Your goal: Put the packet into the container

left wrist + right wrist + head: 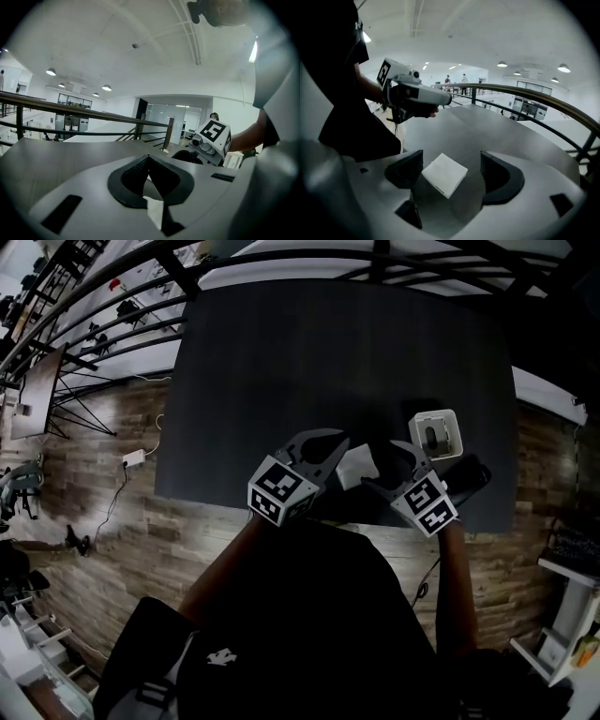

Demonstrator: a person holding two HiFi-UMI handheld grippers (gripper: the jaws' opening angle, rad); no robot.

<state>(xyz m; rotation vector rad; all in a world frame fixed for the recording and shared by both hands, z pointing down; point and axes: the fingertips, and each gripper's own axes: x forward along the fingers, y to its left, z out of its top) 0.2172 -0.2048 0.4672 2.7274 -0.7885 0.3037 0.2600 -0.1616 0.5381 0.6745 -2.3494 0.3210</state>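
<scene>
Now the right gripper (451,158) is hovering with its fingers wide apart. The white packet (445,175) is lying loose between them on the bench (328,352), neither pad pressing it. It's looking light, thin and slightly floppy, so pinching its flat faces near an edge seems best. The left gripper (149,157) is holding its fingers closed, nothing gripped at the tips. The container (441,414) is sitting just beyond.

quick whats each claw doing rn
Left claw: closed, apparently empty.
Right claw: open, white packet between its jaws, not gripped.
</scene>
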